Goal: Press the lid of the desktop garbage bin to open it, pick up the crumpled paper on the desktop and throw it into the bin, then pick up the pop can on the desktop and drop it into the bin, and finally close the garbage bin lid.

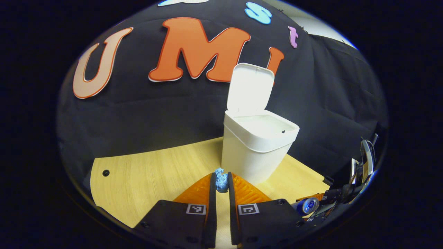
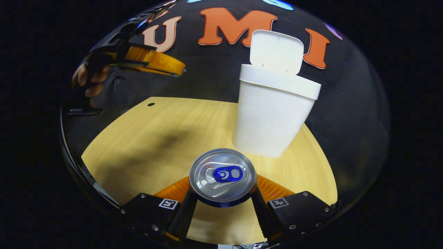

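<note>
My left claw (image 1: 222, 183) is clamped on the small crumpled ball of blue paper (image 1: 221, 180), both fingers pressing it from the sides, and it hangs above the pale wood-grain bench (image 1: 145, 180), just short of the white plastic desktop bin (image 1: 256, 152). The bin's flat white hinged lid (image 1: 250, 88) stands upright at the back, so the mouth is open. I judge the paper is held high and close to the bin so it can go over the rim and drop in.

My right claw (image 2: 221, 197) has its fingers set against both sides of the silver-topped pop can with a blue tab (image 2: 223, 178), gripping it near the top. Whether the can's base rests on the bench or is lifted I cannot tell, since its top hides what is beneath. I take this hold as readiness for the can to follow the paper.

The left gripper view looks down onto the bin's rim and shows the can end-on with the right claw at the lower right. The right gripper view looks from lower, showing the bin's tapering front wall and the underside of the raised lid, and at upper left a hand (image 2: 86, 79) holding the left claw in the air, well above the bench.
</note>
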